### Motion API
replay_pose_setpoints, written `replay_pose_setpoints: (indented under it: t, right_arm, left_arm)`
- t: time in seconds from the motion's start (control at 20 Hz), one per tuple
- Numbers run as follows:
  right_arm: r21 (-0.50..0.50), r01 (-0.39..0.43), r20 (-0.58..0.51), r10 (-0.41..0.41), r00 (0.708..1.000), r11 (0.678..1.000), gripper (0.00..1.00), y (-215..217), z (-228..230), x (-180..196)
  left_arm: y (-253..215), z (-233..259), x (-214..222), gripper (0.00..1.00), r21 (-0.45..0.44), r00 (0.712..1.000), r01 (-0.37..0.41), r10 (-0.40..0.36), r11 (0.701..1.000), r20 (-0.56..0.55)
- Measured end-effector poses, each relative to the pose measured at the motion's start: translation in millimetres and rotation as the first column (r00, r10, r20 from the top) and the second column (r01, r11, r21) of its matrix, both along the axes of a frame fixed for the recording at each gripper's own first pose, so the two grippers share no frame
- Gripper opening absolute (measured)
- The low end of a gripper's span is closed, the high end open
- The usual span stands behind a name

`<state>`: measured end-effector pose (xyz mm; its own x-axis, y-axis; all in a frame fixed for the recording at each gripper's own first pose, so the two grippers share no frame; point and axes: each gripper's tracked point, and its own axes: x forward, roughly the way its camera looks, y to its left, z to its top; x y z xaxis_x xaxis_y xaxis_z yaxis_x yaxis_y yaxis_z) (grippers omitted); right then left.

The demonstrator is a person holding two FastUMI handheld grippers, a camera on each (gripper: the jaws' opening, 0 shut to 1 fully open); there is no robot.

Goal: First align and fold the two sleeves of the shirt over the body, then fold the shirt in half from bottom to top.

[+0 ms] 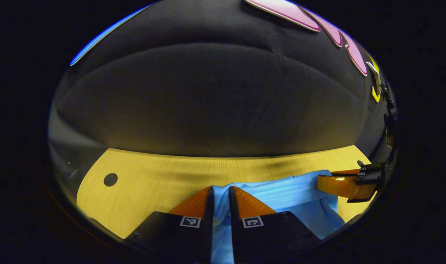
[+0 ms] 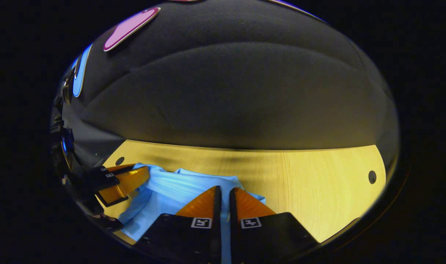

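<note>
A wooden table [image 1: 153,179] with a small round hole [image 1: 110,179] ran up to the booth's black wall. On it lay the light blue shirt [image 1: 281,198], bunched and creased, stretched between the two grippers. The left gripper [image 1: 220,196] was clamped on a fold of the cloth, which ran up between its nearly closed fingers. The right gripper [image 2: 225,196] pinched the shirt [image 2: 179,187] the same way at the other end, fingers almost meeting.
</note>
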<state>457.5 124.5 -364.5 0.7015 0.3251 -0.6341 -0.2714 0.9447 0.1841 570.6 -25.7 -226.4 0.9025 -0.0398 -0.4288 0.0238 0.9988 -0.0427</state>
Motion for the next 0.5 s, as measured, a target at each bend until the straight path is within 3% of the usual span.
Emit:
replay_pose_setpoints:
  t: [0.05,0.15,0.25,0.5]
  right_arm:
    - [0.015,0.002,0.010,-0.002,1.000,1.000,0.41,0,7,0]
    - [0.035,0.024,0.037,-0.025,0.999,0.999,0.94,-1,18,-3]
    - [0.030,0.057,0.082,-0.060,0.995,0.998,0.98,-21,43,-12]
    - [0.047,0.125,0.171,-0.131,0.977,0.991,0.98,-46,106,-36]
  left_arm:
    - [-4,6,-2,0.30,-0.019,1.000,0.012,-0.012,1.000,0.002]
    - [-9,24,-12,0.64,-0.050,1.000,0.015,-0.014,0.999,0.014]
    - [0,38,-22,0.99,-0.030,0.999,-0.005,0.007,1.000,0.042]
    - [2,107,-72,0.98,0.030,0.987,0.014,-0.018,0.999,0.160]
